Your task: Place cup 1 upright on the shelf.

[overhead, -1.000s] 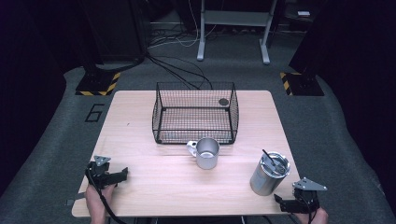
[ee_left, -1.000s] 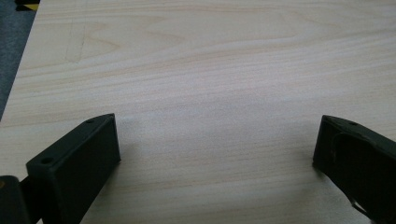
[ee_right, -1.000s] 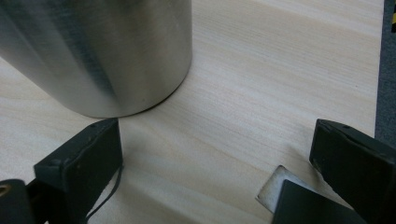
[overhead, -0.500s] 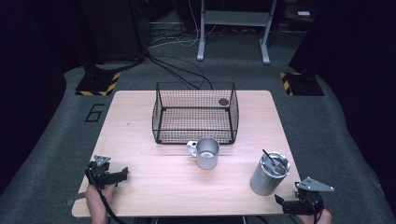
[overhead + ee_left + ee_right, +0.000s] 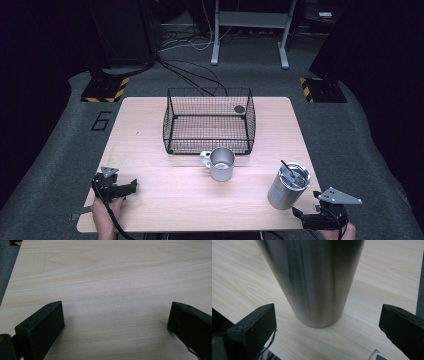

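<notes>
Jaws of both grippers stand spread wide with nothing between their pads. Ahead of the right gripper (image 5: 320,216), just beyond its jaw tips and centred between them, stands a steel tumbler (image 5: 312,282), upright on the table (image 5: 150,125); neither jaw touches it. In the high view the tumbler (image 5: 288,186) carries a lid with a dark straw tilted through it. This gripper sits low at the table's near right corner, its grey plate on top, with the person's hand behind it at the bottom edge.

Bare wood lies between and ahead of the left gripper (image 5: 117,189) jaws. It rests at the near left of the table, held by a hand (image 5: 103,216) coming in from below, its cable trailing back.

Pale wood grain covers the table, which stands on grey carpet in a dark room, with cables and a metal stand beyond.

Farther ahead of both grippers, a metal mug (image 5: 221,163) stands upright, open and empty, just in front of a black wire basket (image 5: 209,121). A small dark round thing (image 5: 239,108) lies in the basket's far right corner.
</notes>
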{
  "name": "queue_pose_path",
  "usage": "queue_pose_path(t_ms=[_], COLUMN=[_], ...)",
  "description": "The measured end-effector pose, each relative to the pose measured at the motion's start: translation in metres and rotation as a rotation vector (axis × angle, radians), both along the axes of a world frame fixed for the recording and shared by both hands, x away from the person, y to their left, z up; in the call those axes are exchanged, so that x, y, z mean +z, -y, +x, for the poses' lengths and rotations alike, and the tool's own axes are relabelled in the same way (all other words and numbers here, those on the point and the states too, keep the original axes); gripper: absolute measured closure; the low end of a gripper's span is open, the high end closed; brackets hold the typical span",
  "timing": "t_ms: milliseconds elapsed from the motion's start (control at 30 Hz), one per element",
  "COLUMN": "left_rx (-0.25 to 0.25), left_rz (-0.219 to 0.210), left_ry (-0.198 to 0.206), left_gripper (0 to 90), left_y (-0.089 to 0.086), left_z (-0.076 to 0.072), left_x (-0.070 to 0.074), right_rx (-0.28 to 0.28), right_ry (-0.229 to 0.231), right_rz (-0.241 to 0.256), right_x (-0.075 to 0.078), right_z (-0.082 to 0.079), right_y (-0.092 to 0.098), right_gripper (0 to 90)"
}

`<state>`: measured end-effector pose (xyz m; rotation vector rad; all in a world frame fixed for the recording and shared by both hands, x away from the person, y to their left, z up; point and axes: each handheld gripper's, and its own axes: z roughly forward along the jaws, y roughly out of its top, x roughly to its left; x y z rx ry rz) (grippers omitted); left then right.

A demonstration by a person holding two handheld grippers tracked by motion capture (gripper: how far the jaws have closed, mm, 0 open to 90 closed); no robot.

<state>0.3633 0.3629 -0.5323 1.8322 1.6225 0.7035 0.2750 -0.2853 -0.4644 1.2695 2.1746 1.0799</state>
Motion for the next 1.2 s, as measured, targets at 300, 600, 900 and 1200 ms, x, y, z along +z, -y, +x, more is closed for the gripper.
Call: queue_pose_path(t_ms=[300, 600, 900, 1200], left_rx=[0.002, 0.001, -0.001, -0.002], left_rz=[0.0, 0.0, 0.002, 0.0], left_ry=[-0.001, 0.001, 0.003, 0.003], left_gripper=[0.7, 0.9, 1.2, 1.4], left_y=[0.0, 0.001, 0.0, 0.0], left_z=[0.0, 0.0, -0.001, -0.001], left_x=[0.0, 0.0, 0.0, 0.0], right_rx=[0.012, 0.018, 0.015, 0.037], right_ry=[0.023, 0.059, 0.071, 0.084], right_rz=[0.011, 0.028, 0.034, 0.037], right_x=[0.013, 0.026, 0.035, 0.041], right_z=[0.002, 0.008, 0.017, 0.026], right_y=[-0.007, -0.013, -0.017, -0.024], right_gripper=[0.0, 0.0, 0.0, 0.0])
